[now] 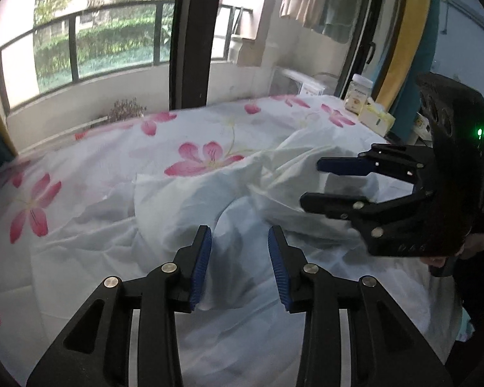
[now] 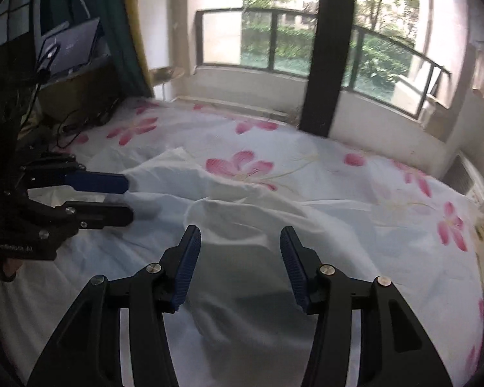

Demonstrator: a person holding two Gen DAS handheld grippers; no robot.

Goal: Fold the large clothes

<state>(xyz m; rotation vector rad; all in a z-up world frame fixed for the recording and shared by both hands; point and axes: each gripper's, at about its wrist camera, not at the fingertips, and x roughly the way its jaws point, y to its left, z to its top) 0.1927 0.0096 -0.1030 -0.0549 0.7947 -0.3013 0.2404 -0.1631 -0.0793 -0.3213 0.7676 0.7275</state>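
The white cloth [image 1: 190, 200] lies rumpled on the flowered bed [image 1: 90, 148], partly doubled over but far from a neat fold. Left claw [image 1: 239, 267] and right claw [image 2: 240, 266] both hang open above it, gripping nothing

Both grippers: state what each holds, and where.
Nothing is held: the left gripper and right gripper are open above the white garment.
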